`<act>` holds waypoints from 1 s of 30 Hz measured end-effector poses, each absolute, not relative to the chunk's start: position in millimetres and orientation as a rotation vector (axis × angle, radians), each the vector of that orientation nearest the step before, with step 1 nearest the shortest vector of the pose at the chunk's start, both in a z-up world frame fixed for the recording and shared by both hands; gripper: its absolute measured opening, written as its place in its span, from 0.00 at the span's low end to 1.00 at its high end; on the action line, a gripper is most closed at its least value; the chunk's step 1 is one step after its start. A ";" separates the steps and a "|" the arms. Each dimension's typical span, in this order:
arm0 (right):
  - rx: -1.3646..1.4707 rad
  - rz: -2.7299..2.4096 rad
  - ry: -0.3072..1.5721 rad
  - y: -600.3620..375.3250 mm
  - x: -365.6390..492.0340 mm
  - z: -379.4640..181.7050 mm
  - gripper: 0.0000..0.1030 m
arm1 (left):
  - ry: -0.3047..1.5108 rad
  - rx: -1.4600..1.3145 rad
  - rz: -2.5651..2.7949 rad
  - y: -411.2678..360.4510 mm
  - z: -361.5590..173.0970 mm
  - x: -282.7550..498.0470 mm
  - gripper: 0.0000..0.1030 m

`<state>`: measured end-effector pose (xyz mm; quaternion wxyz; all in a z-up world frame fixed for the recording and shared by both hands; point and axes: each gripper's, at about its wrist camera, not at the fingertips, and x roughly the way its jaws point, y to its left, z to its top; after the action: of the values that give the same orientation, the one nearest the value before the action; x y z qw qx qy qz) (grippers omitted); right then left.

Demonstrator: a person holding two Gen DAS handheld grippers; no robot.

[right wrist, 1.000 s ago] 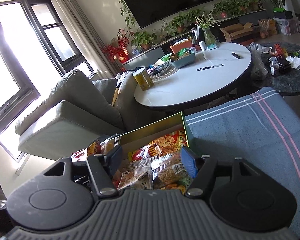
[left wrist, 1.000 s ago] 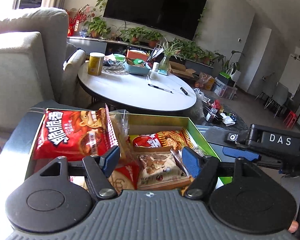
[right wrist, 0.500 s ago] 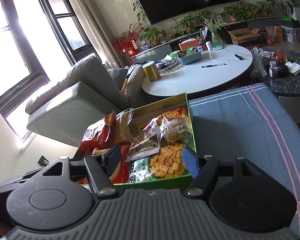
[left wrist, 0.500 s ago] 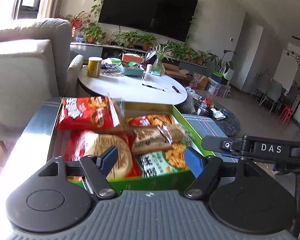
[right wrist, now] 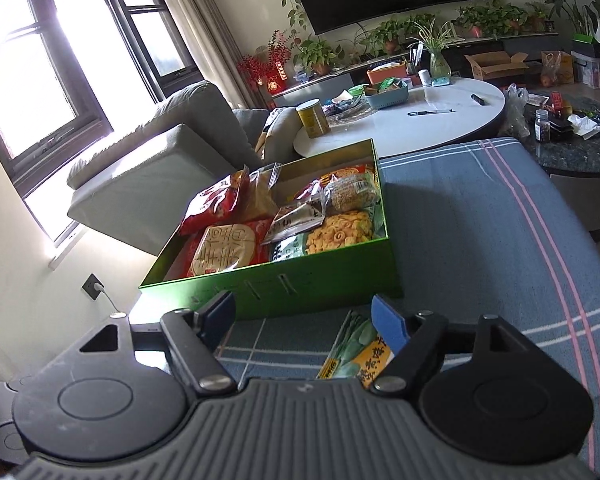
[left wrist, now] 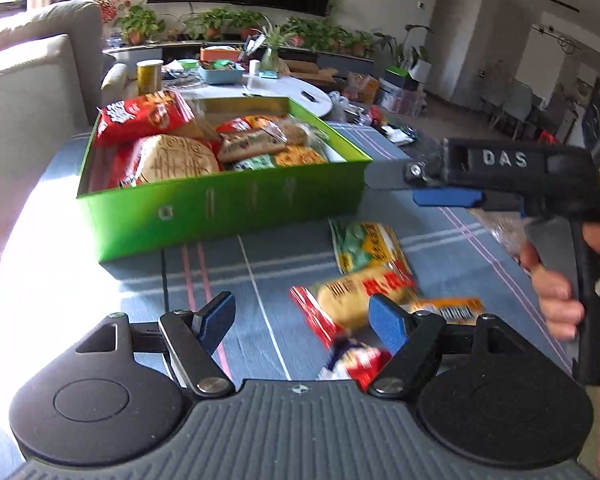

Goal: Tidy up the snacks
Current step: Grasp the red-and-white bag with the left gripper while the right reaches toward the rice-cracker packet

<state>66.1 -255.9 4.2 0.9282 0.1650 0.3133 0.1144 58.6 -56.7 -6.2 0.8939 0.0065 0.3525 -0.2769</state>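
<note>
A green box point(left wrist: 220, 200) full of snack packets stands on the blue striped cloth point(left wrist: 260, 272); it also shows in the right wrist view point(right wrist: 300, 280). Loose packets lie in front of it: a green-yellow packet point(left wrist: 364, 246), a red-yellow packet point(left wrist: 352, 304) and a small red one point(left wrist: 356, 362). My left gripper point(left wrist: 302, 320) is open and empty, just above the cloth, left of the loose packets. My right gripper point(right wrist: 304, 320) is open and empty, over the green-yellow packet point(right wrist: 360, 356). It also shows from the side in the left wrist view point(left wrist: 448, 198).
A round white table point(right wrist: 412, 124) with a yellow can point(right wrist: 313, 117), a blue tray and pens stands behind the box. A grey sofa point(right wrist: 160, 160) is to the left. A dark side table point(right wrist: 572, 148) with clutter is at the right.
Both grippers have pulled back from over the box toward me. The box front wall and the loose packets on the cloth have come into view. Both stay open.
</note>
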 end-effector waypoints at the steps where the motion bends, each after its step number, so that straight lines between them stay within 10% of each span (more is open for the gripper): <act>1: 0.340 0.233 0.641 -256.4 62.3 3.4 0.74 | 0.731 0.018 -0.586 -57.4 -6.4 54.4 0.69; 19: 0.355 0.239 0.649 -258.0 39.5 -2.9 0.74 | 0.805 0.196 -0.616 -108.6 -48.9 38.4 0.73; 22: 0.345 0.233 0.660 -261.0 37.4 -6.4 0.74 | 0.781 0.226 -0.596 -106.3 -49.2 38.3 0.54; 30: 0.305 0.230 0.700 -263.4 33.9 -16.0 0.74 | 0.789 0.167 -0.535 -79.0 -44.1 44.2 0.51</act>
<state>33.9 -263.4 -16.0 0.9215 0.1486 0.3409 0.1120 44.2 -79.0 -44.1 0.8851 0.0803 0.3793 -0.2573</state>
